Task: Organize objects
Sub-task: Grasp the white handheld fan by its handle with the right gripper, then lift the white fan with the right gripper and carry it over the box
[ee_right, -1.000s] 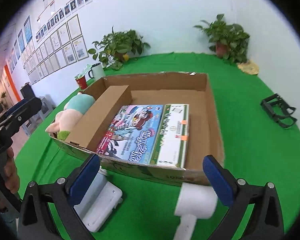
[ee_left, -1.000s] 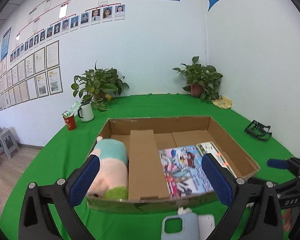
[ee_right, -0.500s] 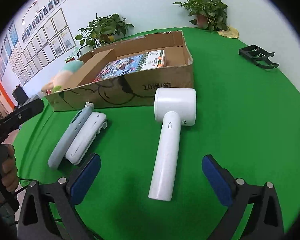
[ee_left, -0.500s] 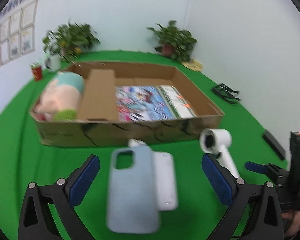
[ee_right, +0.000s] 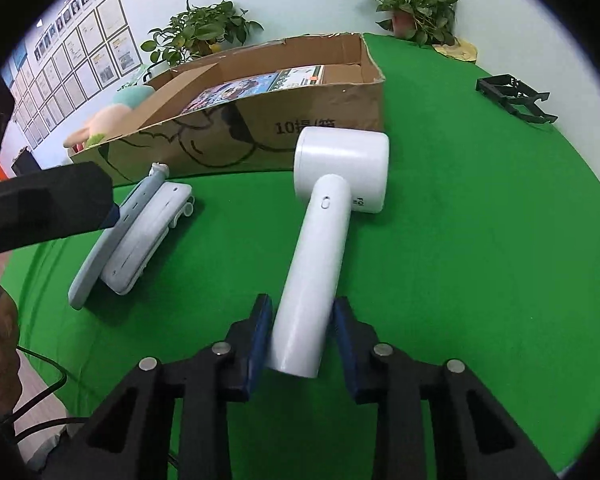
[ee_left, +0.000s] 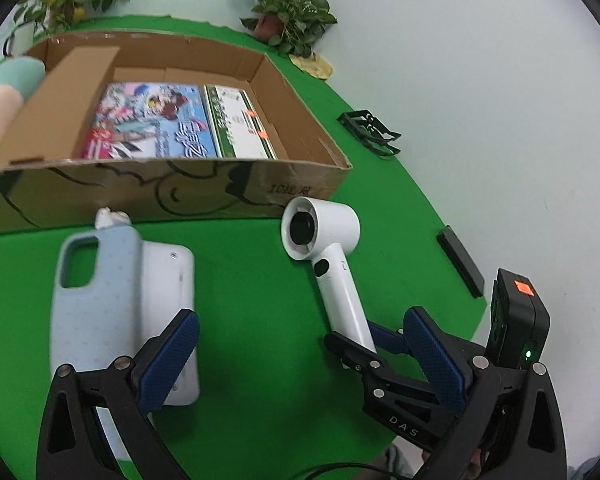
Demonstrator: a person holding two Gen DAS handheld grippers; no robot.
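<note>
A white hair dryer (ee_left: 320, 232) (ee_right: 340, 168) lies on the green table in front of the cardboard box (ee_left: 180, 192) (ee_right: 260, 136). My right gripper (ee_right: 300, 314) (ee_left: 364, 344) is closing, and its blue pads press both sides of the dryer's handle near its end. A light-blue phone case (ee_left: 92, 292) (ee_right: 96, 268) leans on a white flat device (ee_left: 164, 280) (ee_right: 148, 232) to the left. My left gripper (ee_left: 300, 320) stands open just above the table, its left pad over the white device, nothing between the pads.
The box holds a colourful book (ee_left: 148, 124), a green-and-white book (ee_left: 236, 124), a cardboard divider and a plush toy (ee_left: 4, 92). A black bracket (ee_left: 370, 132) (ee_right: 512, 96) and a black bar (ee_left: 460, 266) lie at right. Potted plants (ee_left: 288, 16) stand by the wall.
The right gripper sank to the hair dryer and closed from wide open onto its handle. The left gripper tipped downward and dropped toward the phone case and white device.
</note>
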